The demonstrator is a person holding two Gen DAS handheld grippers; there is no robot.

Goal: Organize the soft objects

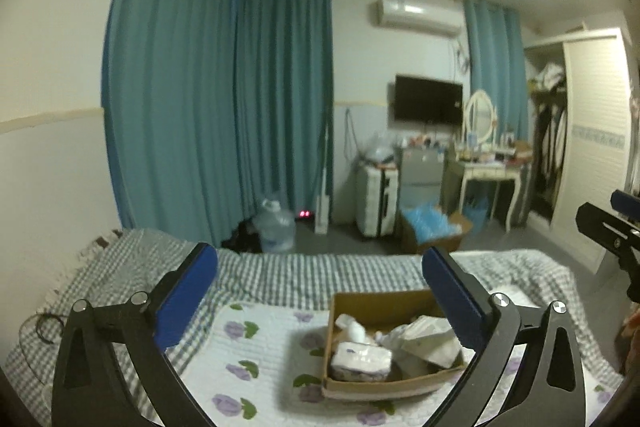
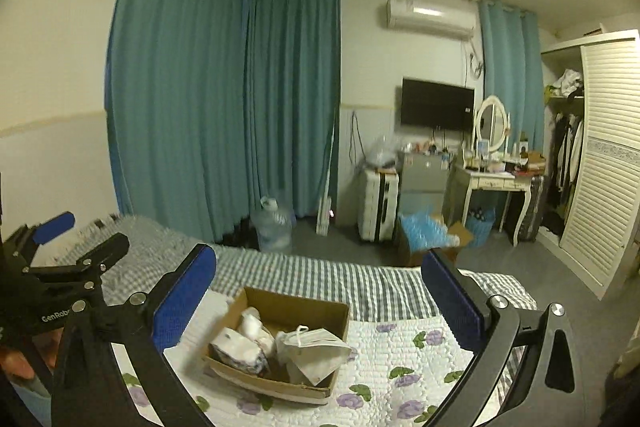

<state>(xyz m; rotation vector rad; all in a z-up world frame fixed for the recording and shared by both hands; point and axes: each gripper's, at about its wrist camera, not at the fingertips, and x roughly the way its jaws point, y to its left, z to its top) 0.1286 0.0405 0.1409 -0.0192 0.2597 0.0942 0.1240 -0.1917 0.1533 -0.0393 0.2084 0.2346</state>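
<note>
A brown cardboard box (image 1: 376,301) (image 2: 320,307) sits on the flowered white quilt (image 1: 248,359) (image 2: 400,359) of the bed. In it lie a tissue pack (image 1: 362,361) (image 2: 240,349), a white face mask (image 1: 430,341) (image 2: 312,349) and small white soft items (image 1: 352,325) (image 2: 252,321). My left gripper (image 1: 320,291) is open and empty, raised above and in front of the box. My right gripper (image 2: 320,293) is open and empty, likewise above the box. Each gripper shows at the edge of the other's view, the right (image 1: 612,231) and the left (image 2: 56,247).
A grey checked blanket (image 1: 304,271) (image 2: 320,279) covers the bed's far part. Beyond the bed stand a water jug (image 1: 276,227), a suitcase (image 2: 378,205), a box of blue items (image 2: 428,233), a dressing table (image 2: 496,183) and a wardrobe (image 2: 604,155). Teal curtains (image 1: 224,107) hang behind.
</note>
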